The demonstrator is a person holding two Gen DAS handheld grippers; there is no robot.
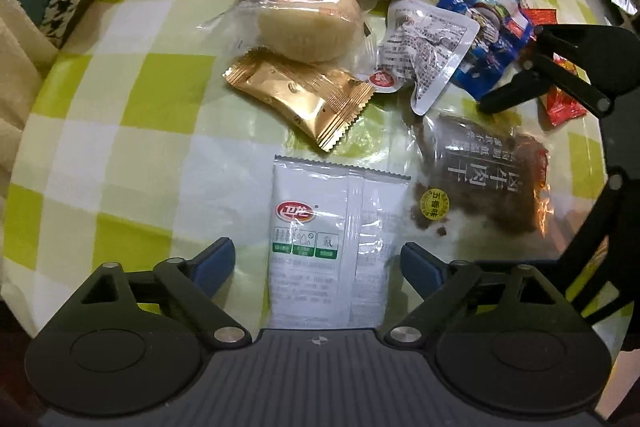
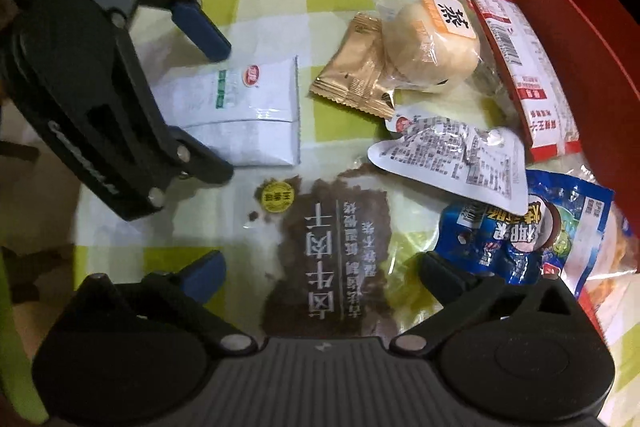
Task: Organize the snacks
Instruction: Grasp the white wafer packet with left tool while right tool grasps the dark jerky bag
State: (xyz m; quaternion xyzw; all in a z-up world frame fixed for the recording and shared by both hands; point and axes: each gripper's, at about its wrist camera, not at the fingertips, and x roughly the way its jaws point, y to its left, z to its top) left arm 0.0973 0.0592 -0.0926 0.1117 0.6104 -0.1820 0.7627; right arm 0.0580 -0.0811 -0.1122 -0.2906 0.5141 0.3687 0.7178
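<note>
You're lining up two picks: your left gripper [image 1: 316, 267] hangs wide over the flat white foil sachet [image 1: 324, 247], your right gripper [image 2: 320, 279] wide over the clear brown-printed jerky pack [image 2: 332, 247]. Next, lower and close. Only the right view shows both.

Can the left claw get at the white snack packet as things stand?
Probably yes. The left claw is open, straddling the white snack packet, which lies flat on the checked tablecloth with nothing on it.
</note>
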